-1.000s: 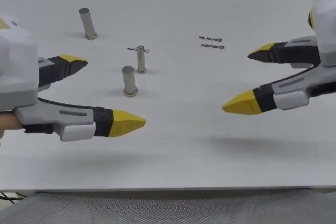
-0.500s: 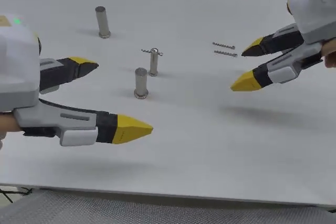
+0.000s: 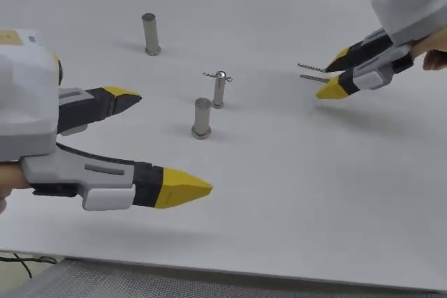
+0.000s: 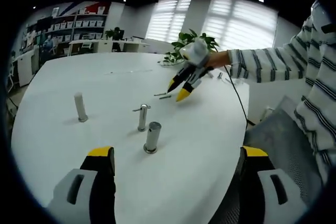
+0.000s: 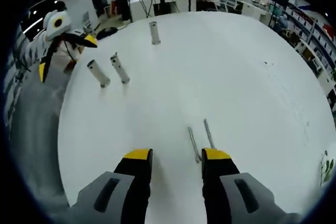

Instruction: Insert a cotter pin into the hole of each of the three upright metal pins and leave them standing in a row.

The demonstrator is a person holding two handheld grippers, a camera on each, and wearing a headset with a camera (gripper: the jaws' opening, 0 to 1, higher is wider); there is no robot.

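Silver metal pins, white table, dark-and-white striped sleeve.

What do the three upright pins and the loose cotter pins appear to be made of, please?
The upright pins look like bare metal, probably steel: grey with a dull sheen. The loose cotter pins look like thin silvery wire, likely metal; too small to confirm.
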